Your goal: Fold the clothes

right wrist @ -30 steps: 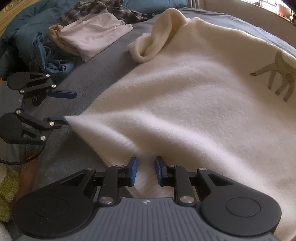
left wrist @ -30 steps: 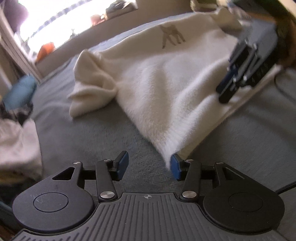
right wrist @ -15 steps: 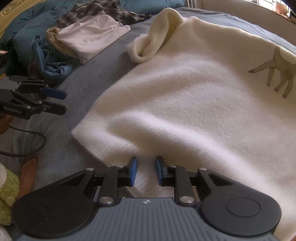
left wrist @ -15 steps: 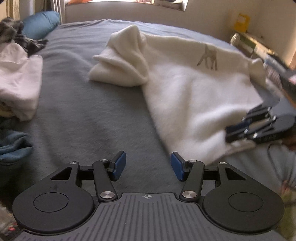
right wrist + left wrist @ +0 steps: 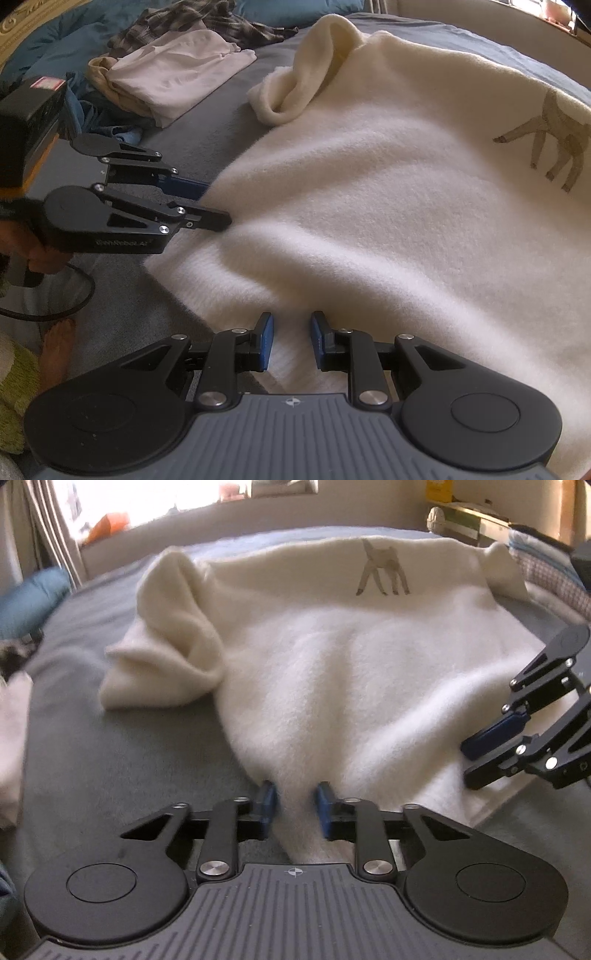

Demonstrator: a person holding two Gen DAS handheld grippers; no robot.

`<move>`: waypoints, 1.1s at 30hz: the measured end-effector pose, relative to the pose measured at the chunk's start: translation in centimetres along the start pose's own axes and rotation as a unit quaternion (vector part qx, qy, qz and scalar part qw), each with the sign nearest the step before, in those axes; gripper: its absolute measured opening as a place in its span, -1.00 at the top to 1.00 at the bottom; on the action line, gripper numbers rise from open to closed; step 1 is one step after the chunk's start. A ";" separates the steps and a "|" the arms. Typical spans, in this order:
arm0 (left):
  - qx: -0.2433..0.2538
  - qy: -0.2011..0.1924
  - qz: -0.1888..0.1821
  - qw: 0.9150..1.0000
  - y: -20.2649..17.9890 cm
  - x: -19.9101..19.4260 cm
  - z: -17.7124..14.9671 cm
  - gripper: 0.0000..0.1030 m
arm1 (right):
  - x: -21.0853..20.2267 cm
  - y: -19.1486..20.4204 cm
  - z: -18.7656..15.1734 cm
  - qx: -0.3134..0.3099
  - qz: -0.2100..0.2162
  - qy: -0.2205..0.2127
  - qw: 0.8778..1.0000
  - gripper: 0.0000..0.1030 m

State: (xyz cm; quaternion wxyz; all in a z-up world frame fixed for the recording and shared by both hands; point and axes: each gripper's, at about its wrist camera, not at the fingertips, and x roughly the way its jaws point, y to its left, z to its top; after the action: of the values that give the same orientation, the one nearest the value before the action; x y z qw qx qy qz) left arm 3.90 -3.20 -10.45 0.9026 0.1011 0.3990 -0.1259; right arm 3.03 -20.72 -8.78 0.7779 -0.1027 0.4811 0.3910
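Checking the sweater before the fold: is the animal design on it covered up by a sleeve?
No, the brown animal design shows in full on the cream sweater, while the bunched sleeve lies well off to its left.

My bed (image 5: 110, 746) has a grey cover. A bright window (image 5: 166, 498) glares behind its low ledge; pale curtains (image 5: 48, 535) hang left, a cluttered shelf (image 5: 469, 517) stands right.

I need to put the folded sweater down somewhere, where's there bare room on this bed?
Bare grey bedspread lies between the cream sweater's bunched sleeve and the folded white garment. Past that it is crowded: plaid shirt, blue clothes. The left gripper and right gripper each pinch the sweater's hem.
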 end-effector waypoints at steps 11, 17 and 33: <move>-0.046 0.005 -0.016 0.999 1.5 -0.3 0.8 0.70 | -0.2 -0.5 0.3 0.015 0.014 0.005 1.000 0.54; -0.029 0.007 -0.015 0.999 1.1 -0.6 0.8 0.63 | -0.1 -0.8 0.4 0.018 0.020 0.007 1.000 0.53; 0.159 -0.045 -0.039 0.985 -4.1 -2.4 0.5 0.42 | 0.2 -0.9 0.4 0.019 0.024 0.010 0.999 0.53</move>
State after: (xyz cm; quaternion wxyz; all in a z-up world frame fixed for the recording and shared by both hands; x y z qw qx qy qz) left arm 1.45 -6.89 -8.67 0.8866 0.2220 0.3361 -0.2272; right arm 3.98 -21.05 -8.96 0.7653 -0.0802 0.4986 0.3992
